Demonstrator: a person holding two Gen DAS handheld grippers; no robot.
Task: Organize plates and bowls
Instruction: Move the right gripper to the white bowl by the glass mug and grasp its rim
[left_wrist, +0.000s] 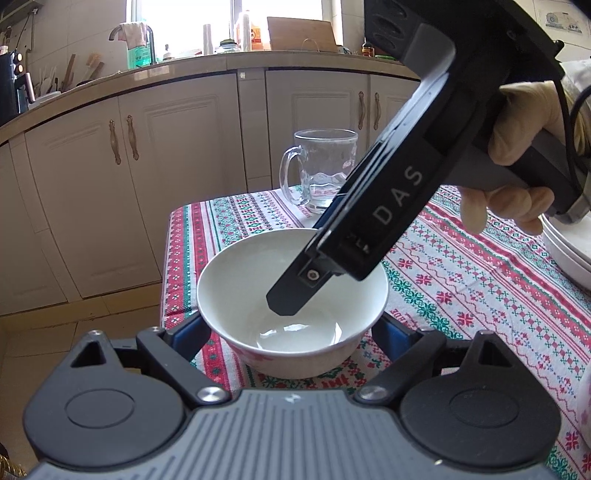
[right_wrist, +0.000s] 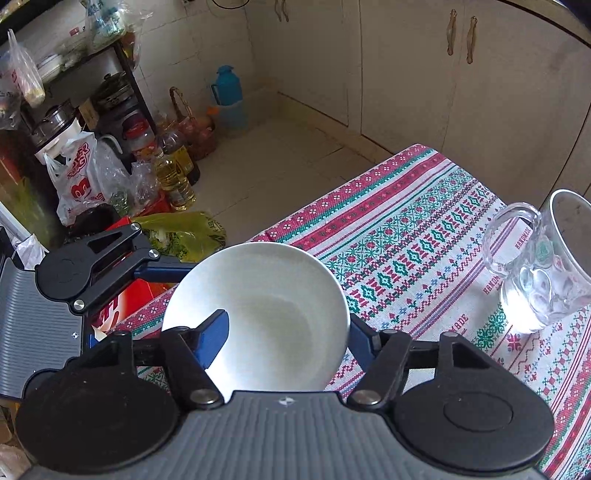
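A white bowl (left_wrist: 258, 295) stands near the left corner of the patterned tablecloth (left_wrist: 480, 295). My left gripper (left_wrist: 291, 328) is open, its blue fingers on either side of the bowl's outer wall. My right gripper (left_wrist: 284, 299) comes down from the upper right; one finger is inside the bowl, the other outside its rim. In the right wrist view the bowl (right_wrist: 266, 317) sits between the fingers of my right gripper (right_wrist: 288, 332), with the rim between them. Whether they pinch the rim is not clear. My left gripper (right_wrist: 122, 266) shows at the left.
A glass mug (left_wrist: 321, 170) stands behind the bowl, also in the right wrist view (right_wrist: 546, 266). Stacked white plates (left_wrist: 569, 254) lie at the table's right edge. Kitchen cabinets stand beyond. Bottles and bags (right_wrist: 170, 177) crowd the floor left of the table.
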